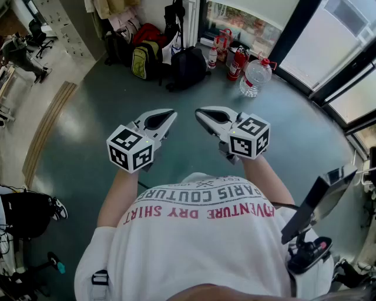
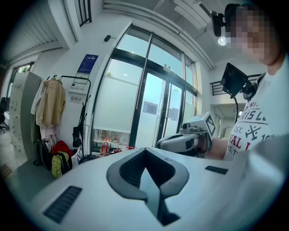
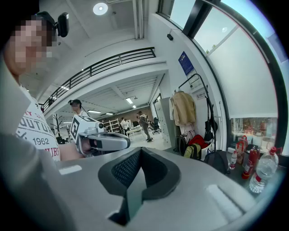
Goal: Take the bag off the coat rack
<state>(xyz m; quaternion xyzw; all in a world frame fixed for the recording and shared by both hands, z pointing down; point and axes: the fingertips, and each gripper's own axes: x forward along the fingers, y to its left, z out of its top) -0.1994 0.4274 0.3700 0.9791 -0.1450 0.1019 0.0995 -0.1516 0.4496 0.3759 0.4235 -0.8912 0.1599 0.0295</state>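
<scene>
The coat rack (image 2: 76, 85) stands by the far wall next to the window, with a beige coat (image 2: 50, 103) on it. A slim black bag (image 2: 77, 134) hangs from its right side; it also shows as the black bag (image 3: 208, 126) and, in the head view, the black bag (image 1: 174, 16). My left gripper (image 1: 171, 113) and right gripper (image 1: 200, 113) are held side by side at waist height, well short of the rack, tips leaning toward each other. Both are shut on nothing, as the left gripper (image 2: 145, 152) and right gripper (image 3: 141, 151) show in their own views.
Under the rack on the floor sit a red bag (image 1: 147, 34), a yellow-green backpack (image 1: 140, 62) and a black backpack (image 1: 188, 67). Red fire extinguishers (image 1: 236, 63) and a large water bottle (image 1: 255, 76) stand by the window. Grey floor lies between me and the rack.
</scene>
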